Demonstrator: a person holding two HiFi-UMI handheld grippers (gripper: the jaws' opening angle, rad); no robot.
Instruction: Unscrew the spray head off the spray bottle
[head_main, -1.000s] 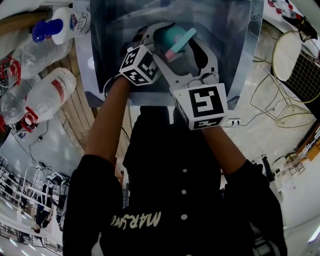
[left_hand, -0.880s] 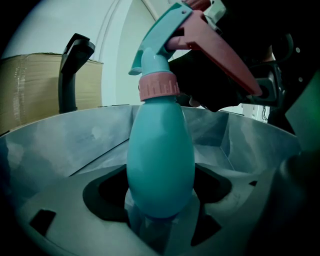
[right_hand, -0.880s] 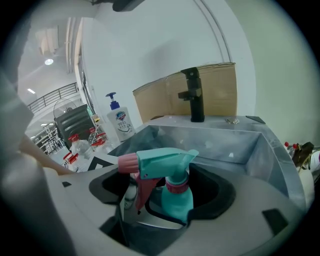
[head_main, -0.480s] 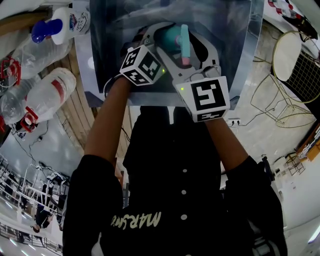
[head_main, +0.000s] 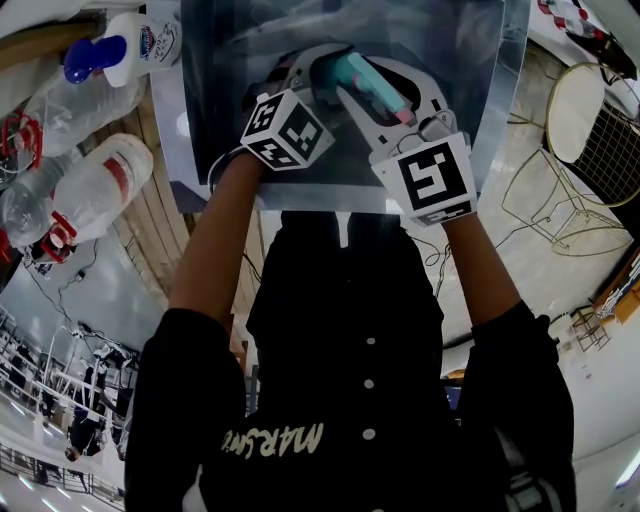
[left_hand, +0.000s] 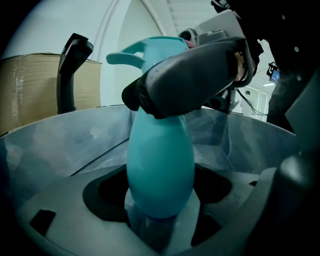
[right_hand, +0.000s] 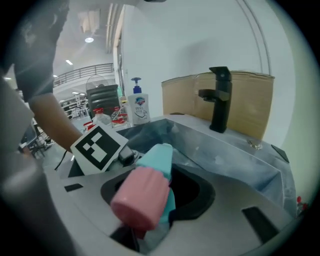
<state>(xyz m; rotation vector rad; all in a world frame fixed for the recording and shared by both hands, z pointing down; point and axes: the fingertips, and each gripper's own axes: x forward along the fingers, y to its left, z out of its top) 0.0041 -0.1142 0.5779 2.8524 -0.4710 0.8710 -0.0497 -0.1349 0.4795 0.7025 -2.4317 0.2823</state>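
A teal spray bottle (left_hand: 160, 160) stands upright over the steel sink (head_main: 470, 60), and my left gripper (left_hand: 160, 200) is shut on its lower body. Its spray head (right_hand: 159, 157) with the pink nozzle (right_hand: 142, 197) lies between the jaws of my right gripper (right_hand: 150, 215). Those jaws have just been closing, and one of the fingers (left_hand: 190, 82) now presses across the bottle's neck. In the head view the spray head (head_main: 372, 82) slants toward the lower right between both grippers, with the left gripper (head_main: 322, 72) on its left and the right gripper (head_main: 388, 92) around it.
A black faucet (right_hand: 217, 97) stands at the sink's far rim before a brown cardboard panel (right_hand: 250, 100). A white pump bottle (head_main: 120, 45) and clear bottles with red caps (head_main: 90, 185) lie on the wooden counter at the left. A wire chair (head_main: 590, 120) is at the right.
The spray head's pink nozzle has swung from pointing lower left, through straight down, to lower right. My right gripper rolled and shifted right with it. The left gripper stayed put.
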